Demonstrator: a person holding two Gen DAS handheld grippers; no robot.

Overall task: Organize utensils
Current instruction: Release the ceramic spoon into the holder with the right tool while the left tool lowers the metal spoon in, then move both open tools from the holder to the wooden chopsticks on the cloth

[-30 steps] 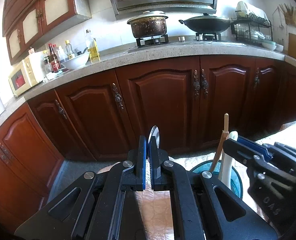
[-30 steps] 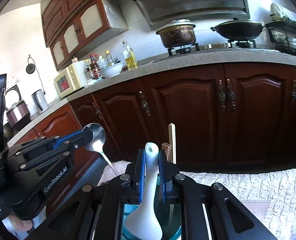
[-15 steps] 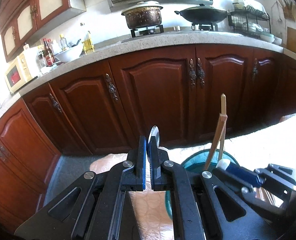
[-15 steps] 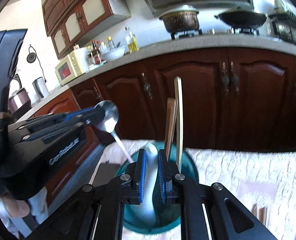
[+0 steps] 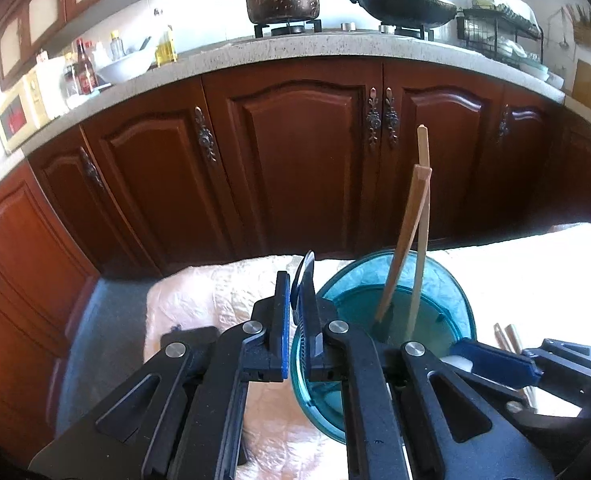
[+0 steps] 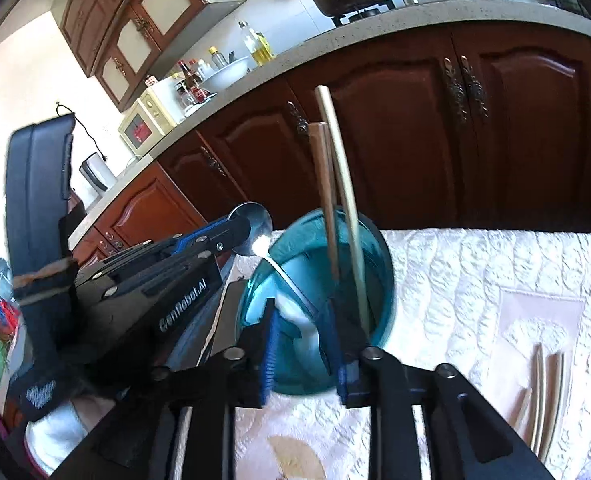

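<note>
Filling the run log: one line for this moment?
left tool: shut on metal spoon | right tool: opening, white spoon between | teal holder

**Two wrist views, one bowl**

My left camera looks down along its fingers, close over the blue bowl [image 5: 395, 308] at lower centre. My right camera sees that bowl [image 6: 315, 272] mid-frame, tilted. Both face the brown cabinets [image 5: 295, 160] behind.

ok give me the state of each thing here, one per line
left gripper: shut on metal spoon
right gripper: jaws opening, white spoon between them
white spoon: down in the holder
blue holder: upright on the cloth
chopsticks: standing tilted in the holder
</note>
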